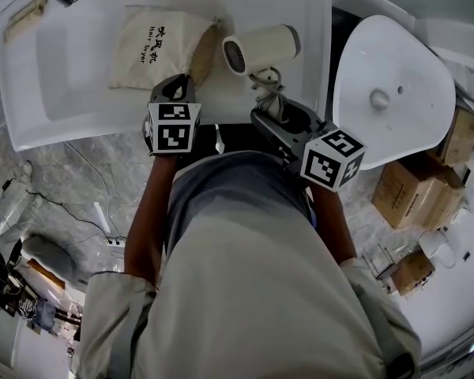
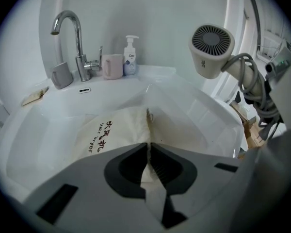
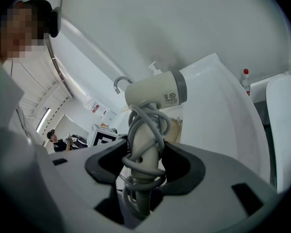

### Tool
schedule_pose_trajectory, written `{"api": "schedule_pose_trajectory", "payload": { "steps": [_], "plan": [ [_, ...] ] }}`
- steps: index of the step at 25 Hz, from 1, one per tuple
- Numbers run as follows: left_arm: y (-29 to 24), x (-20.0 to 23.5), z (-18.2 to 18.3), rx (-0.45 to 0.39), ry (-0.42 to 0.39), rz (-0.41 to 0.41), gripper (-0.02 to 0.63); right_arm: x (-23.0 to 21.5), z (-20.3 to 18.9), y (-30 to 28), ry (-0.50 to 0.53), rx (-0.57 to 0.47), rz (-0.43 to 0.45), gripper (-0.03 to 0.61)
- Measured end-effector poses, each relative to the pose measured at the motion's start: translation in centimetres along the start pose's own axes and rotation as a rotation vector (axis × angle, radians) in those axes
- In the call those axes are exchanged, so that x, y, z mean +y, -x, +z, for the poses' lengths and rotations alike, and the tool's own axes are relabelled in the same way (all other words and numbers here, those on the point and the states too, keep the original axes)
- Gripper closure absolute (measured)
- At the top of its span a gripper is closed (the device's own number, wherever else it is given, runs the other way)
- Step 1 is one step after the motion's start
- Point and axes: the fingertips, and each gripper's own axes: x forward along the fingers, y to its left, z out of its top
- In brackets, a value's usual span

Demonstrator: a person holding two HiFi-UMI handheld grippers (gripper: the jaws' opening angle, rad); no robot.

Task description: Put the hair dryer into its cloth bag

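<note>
**Bag pinched, dryer poised**

Left gripper (image 2: 149,148): jaws clenched on the edge of the cream cloth drawstring bag (image 2: 111,130), which lies in the white sink (image 2: 31,140), probably to lift its mouth open. Right gripper (image 3: 145,165): jaws grasp the cord-wrapped handle of the cream hair dryer (image 3: 153,95), held above the sink beside the bag.

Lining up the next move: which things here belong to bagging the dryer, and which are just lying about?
For the job: cloth bag, pinched in the left tongs; hair dryer, handle held in the right tongs.
Lying about: faucet, soap bottle, pink cup, grey cup.
</note>
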Motion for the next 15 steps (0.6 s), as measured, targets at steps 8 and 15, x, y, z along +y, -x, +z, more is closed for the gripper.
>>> {"api": "schedule_pose_trajectory", "payload": {
  "steps": [8,15],
  "plan": [
    [1.2,1.0,0.3,-0.043,0.038,-0.006,0.583,0.6,-1.0,-0.7,-0.002,0.021,0.013,0.352],
    [2.2,1.7,0.1,-0.059,0.043,-0.020,0.583,1.2,-2.2,-1.6,0.005,0.055,0.010,0.351]
  ]
}}
